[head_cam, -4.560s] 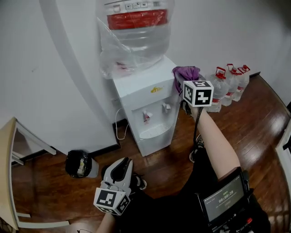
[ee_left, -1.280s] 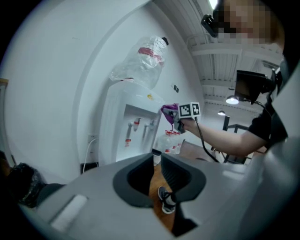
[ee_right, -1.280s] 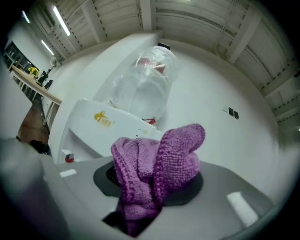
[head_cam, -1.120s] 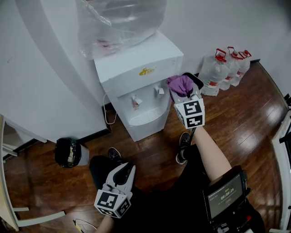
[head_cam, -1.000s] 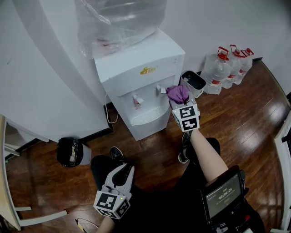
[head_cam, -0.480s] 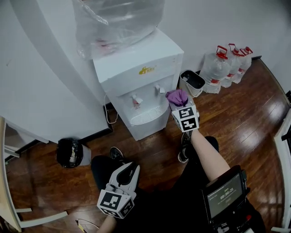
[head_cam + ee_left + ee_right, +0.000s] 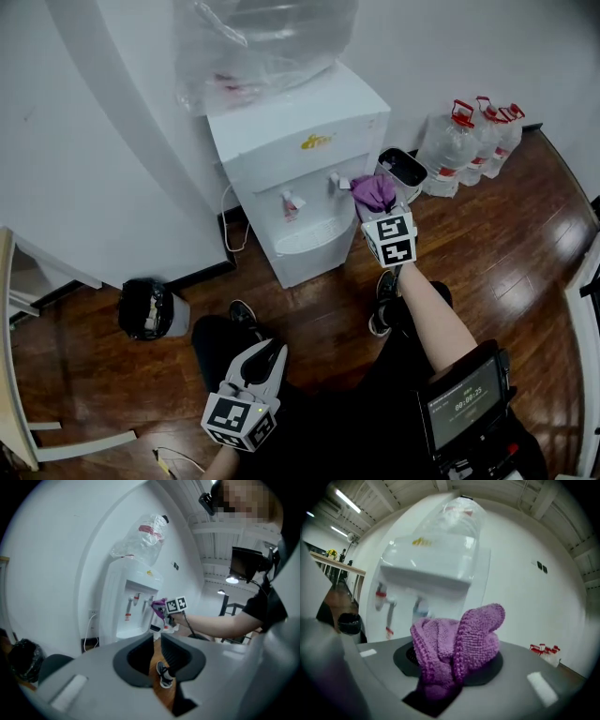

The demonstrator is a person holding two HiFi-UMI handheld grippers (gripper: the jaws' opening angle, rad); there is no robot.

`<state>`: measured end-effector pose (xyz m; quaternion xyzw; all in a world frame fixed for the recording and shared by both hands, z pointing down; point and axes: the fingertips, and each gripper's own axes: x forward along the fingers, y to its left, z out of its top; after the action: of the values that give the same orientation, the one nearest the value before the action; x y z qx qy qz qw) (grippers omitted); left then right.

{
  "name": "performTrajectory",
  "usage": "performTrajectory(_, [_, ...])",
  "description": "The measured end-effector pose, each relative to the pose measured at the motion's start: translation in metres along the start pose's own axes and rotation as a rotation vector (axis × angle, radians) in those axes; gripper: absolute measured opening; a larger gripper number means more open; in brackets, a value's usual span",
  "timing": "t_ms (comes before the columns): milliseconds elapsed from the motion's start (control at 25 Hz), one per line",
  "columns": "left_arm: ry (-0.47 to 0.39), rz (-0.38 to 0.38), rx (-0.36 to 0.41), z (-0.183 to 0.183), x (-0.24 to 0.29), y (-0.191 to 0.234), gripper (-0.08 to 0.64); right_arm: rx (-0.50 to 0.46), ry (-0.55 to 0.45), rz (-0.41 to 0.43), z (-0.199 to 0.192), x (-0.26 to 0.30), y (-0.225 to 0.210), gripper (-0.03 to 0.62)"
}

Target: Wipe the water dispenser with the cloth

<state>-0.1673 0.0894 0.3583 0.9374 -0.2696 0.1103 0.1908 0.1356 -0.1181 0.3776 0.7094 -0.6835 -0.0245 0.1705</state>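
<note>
The water dispenser (image 7: 300, 159) backs onto the wall. On its right side a small dark-rimmed bin (image 7: 403, 172) stands just beside it, with red-capped water jugs (image 7: 457, 142) beyond. To its left is open wooden floor (image 7: 84, 375) as far as a black waste basket (image 7: 145, 309).

Your right gripper (image 7: 379, 208) has its jaws closed on the purple cloth (image 7: 457, 644), which bunches up past the tips. The cloth sits at the dispenser's front right corner, just beside the right-hand tap (image 7: 337, 180); you cannot tell whether it touches the dispenser.

Your left gripper (image 7: 260, 354) hangs low over the floor, well apart from the dispenser, its jaws a narrow slit apart with nothing between them.

The dispenser carries a small yellow logo (image 7: 317, 142) and the plastic-wrapped bottle (image 7: 262, 47) on top a red label; both are unreadable.
</note>
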Motion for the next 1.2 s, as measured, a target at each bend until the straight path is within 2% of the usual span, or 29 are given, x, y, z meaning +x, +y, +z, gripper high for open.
performTrajectory(200, [0.02,0.04,0.006,0.003,-0.006,0.007,0.069,0.089,0.243,0.099,-0.125,0.031,0.058,0.169])
performTrajectory(280, [0.024,0.044,0.003,0.004,-0.007,0.008,0.069,0.125,0.311,0.13,-0.148,0.031,0.087,0.169])
performTrajectory(360, [0.02,0.041,0.002,0.006,-0.007,0.01,0.069,0.135,0.301,0.169,-0.14,0.029,0.117,0.169])
performTrajectory(480, [0.006,0.031,0.002,0.014,-0.004,0.009,0.069,0.113,0.19,0.192,-0.086,0.034,0.139,0.169])
performTrajectory(640, [-0.004,0.013,-0.001,0.012,-0.008,0.007,0.069,0.145,0.051,0.079,-0.005,0.029,0.11,0.169])
performTrajectory(760, [0.004,0.006,0.003,0.0,-0.012,0.011,0.069,0.156,-0.054,0.059,0.057,0.009,0.102,0.167])
performTrajectory(840, [-0.001,0.006,0.008,-0.003,-0.013,0.014,0.069,0.197,-0.072,0.058,0.076,0.003,0.096,0.167])
performTrajectory(960, [-0.004,0.018,0.001,0.001,-0.015,0.017,0.069,0.255,-0.063,0.068,0.074,0.002,0.098,0.167])
performTrajectory(1040, [-0.005,0.024,0.001,0.001,-0.016,0.019,0.069,0.3,-0.038,0.083,0.056,0.008,0.104,0.167])
performTrajectory(1160, [-0.006,0.02,-0.002,-0.004,-0.016,0.019,0.069,0.339,0.088,0.089,-0.002,0.027,0.115,0.167])
performTrajectory(1200, [-0.003,0.019,-0.002,-0.005,-0.017,0.018,0.069,0.387,0.143,0.097,-0.027,0.031,0.119,0.167])
